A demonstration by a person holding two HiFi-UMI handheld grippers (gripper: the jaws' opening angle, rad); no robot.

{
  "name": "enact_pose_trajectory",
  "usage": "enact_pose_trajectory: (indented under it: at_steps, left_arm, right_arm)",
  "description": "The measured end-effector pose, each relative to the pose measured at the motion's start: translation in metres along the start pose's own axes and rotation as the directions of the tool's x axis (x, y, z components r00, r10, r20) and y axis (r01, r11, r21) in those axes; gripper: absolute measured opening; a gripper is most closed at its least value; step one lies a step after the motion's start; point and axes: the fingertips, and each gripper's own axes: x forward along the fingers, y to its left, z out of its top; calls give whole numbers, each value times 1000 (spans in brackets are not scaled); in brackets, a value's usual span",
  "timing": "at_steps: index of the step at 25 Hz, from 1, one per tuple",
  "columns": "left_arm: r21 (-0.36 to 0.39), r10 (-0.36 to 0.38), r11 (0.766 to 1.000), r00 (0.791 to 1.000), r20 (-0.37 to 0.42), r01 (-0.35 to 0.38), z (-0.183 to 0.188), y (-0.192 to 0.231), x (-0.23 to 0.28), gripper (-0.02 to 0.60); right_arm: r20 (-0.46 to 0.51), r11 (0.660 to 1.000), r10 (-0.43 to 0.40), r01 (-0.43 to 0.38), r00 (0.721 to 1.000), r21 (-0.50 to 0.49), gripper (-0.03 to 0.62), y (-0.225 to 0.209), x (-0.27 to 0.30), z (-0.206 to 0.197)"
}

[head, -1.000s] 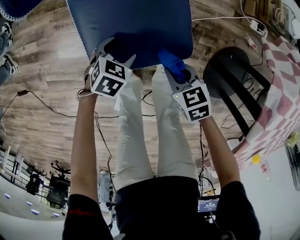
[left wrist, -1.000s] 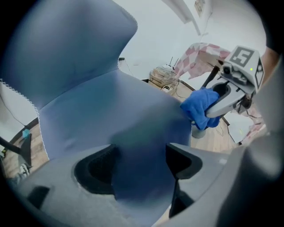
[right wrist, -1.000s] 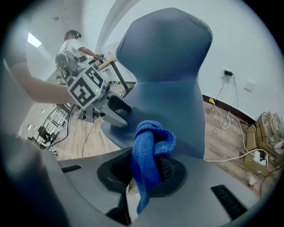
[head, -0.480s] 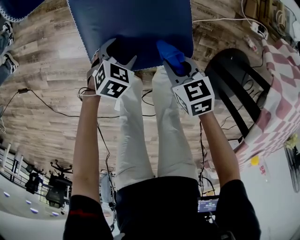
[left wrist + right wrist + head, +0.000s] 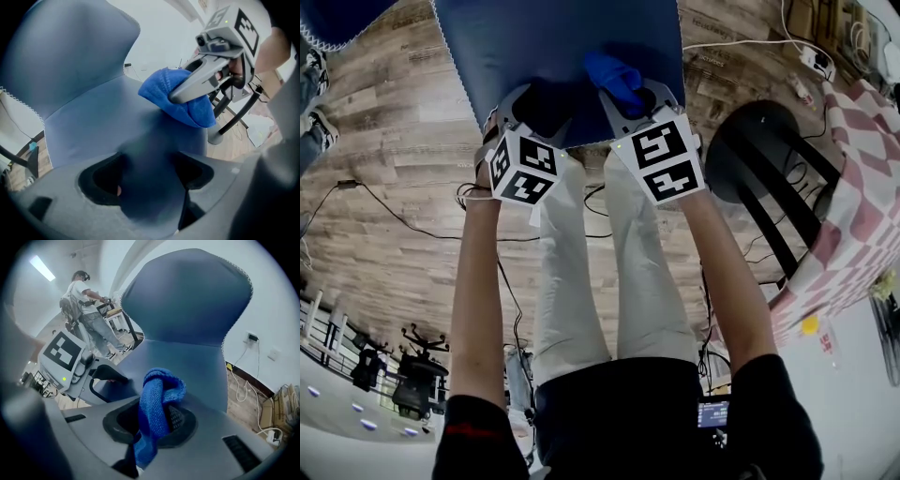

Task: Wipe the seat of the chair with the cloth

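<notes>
The blue chair seat point(image 5: 562, 37) fills the top of the head view; its backrest point(image 5: 187, 296) rises behind it in the right gripper view. My right gripper point(image 5: 623, 86) is shut on a bright blue cloth point(image 5: 609, 70) and presses it on the seat near the front edge. The cloth point(image 5: 157, 404) bunches up between its jaws. My left gripper point(image 5: 539, 98) sits at the seat's front edge, just left of the cloth. The seat's blue edge point(image 5: 140, 154) fills the space between its jaws, so it looks shut on the seat.
A black stool point(image 5: 769, 159) stands at the right, next to a table with a red checked cloth point(image 5: 862, 187). Cables point(image 5: 394, 211) run over the wooden floor. My legs stand below the seat's front edge. A person point(image 5: 86, 301) stands far behind the chair.
My right gripper has carried the cloth leftward and farther onto the seat, closing in on the left gripper. The left gripper has stayed at the seat's front edge.
</notes>
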Motion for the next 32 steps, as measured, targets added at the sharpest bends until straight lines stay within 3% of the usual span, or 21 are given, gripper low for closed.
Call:
enact_pose_trajectory:
  at_steps: [12, 32]
  left_arm:
    - [-2, 6, 1000, 1000, 23, -6, -1, -1, 0, 351]
    - [-5, 3, 1000, 999, 45, -3, -2, 2, -1, 351]
  right_arm:
    - [-62, 960, -37, 18, 997, -280, 54, -7, 35, 15]
    - [-105, 968, -76, 48, 991, -248, 54, -35, 18, -16]
